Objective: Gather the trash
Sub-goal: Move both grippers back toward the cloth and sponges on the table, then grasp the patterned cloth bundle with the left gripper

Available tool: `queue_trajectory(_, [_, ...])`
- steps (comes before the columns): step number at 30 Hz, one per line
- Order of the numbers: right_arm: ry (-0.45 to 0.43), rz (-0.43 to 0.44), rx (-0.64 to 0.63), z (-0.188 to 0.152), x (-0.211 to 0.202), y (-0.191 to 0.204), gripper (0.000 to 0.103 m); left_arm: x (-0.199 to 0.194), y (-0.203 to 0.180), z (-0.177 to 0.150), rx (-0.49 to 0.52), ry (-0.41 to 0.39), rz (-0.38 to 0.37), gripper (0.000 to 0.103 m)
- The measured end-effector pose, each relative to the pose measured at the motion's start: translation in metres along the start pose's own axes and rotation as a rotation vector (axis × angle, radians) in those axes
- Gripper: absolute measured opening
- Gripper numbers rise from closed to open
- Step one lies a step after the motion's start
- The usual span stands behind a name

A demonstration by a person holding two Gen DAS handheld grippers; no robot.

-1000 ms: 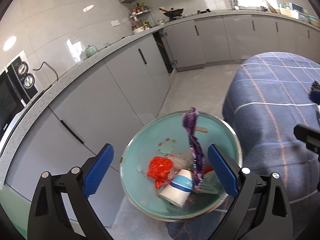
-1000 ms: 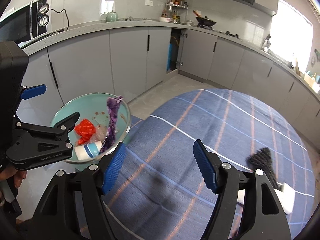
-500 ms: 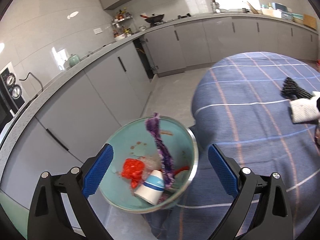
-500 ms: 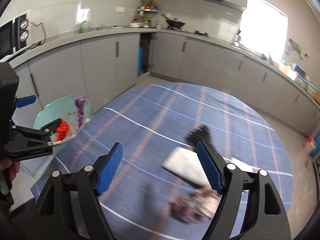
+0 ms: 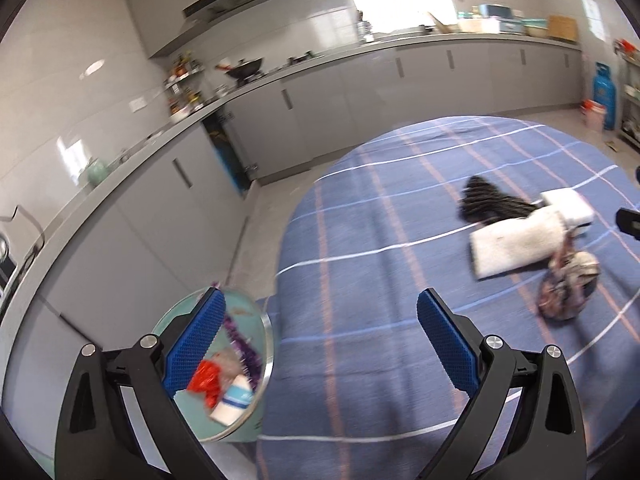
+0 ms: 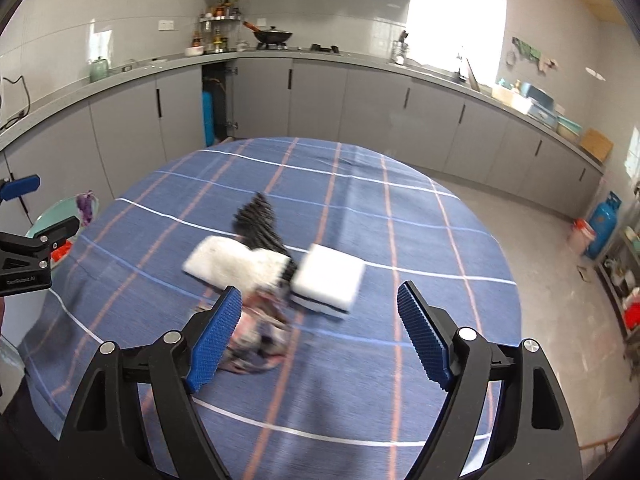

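A teal trash bin (image 5: 262, 364) stands beside the table's left edge, holding a red wrapper (image 5: 205, 376), a paper cup (image 5: 234, 402) and a purple strip. It also shows in the right wrist view (image 6: 44, 220). On the blue plaid tablecloth (image 6: 360, 220) lie a crumpled pinkish wrapper (image 6: 256, 340), a white cloth (image 6: 236, 266), a black brush (image 6: 258, 224) and a white sponge block (image 6: 328, 280). My left gripper (image 5: 318, 348) is open and empty over the table edge. My right gripper (image 6: 318, 336) is open and empty just above the crumpled wrapper, which also shows in the left wrist view (image 5: 566, 288).
Grey kitchen cabinets and a counter (image 6: 360, 92) run behind the table. A blue gas cylinder (image 6: 604, 224) stands on the floor at the far right. A wok (image 6: 274, 34) sits on the stove.
Both grippers swung right, away from the bin and toward the table's middle. The cloth, brush, sponge and crumpled wrapper came closer in the right wrist view.
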State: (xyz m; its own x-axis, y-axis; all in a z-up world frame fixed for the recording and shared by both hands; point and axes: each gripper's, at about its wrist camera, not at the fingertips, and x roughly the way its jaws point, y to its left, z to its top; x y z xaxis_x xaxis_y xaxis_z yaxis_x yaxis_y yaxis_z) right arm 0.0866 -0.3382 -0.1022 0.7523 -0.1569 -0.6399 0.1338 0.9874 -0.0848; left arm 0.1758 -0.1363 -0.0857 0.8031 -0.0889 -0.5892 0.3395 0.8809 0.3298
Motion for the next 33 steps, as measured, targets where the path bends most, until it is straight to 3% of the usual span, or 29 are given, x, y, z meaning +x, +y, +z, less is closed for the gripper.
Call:
queue_trajectory(16, [0.06,-0.097,0.055,-0.054,0.007,-0.052,0.085,-0.002,-0.117,0.028,0.135,-0.039,-0.174,0.096])
queue_trajectory(27, [0.05,-0.089,0.125,-0.069,0.008,-0.071,0.085,0.005,-0.177,0.015,0.23,0.02,-0.262,0.094])
queue_trajectory(28, [0.047,-0.085,0.127,-0.069,0.007,-0.072,0.085,0.006,-0.179,0.014,0.234,0.027,-0.271,0.091])
queue_trajectory(32, [0.022,-0.078,0.129,-0.068,0.003,-0.07,0.087,0.01,-0.189,0.009,0.267,0.072,-0.34,0.036])
queue_trajectory(33, [0.016,-0.077,0.131,-0.067,0.003,-0.07,0.087,0.009,-0.191,0.008,0.275,0.069,-0.348,0.032])
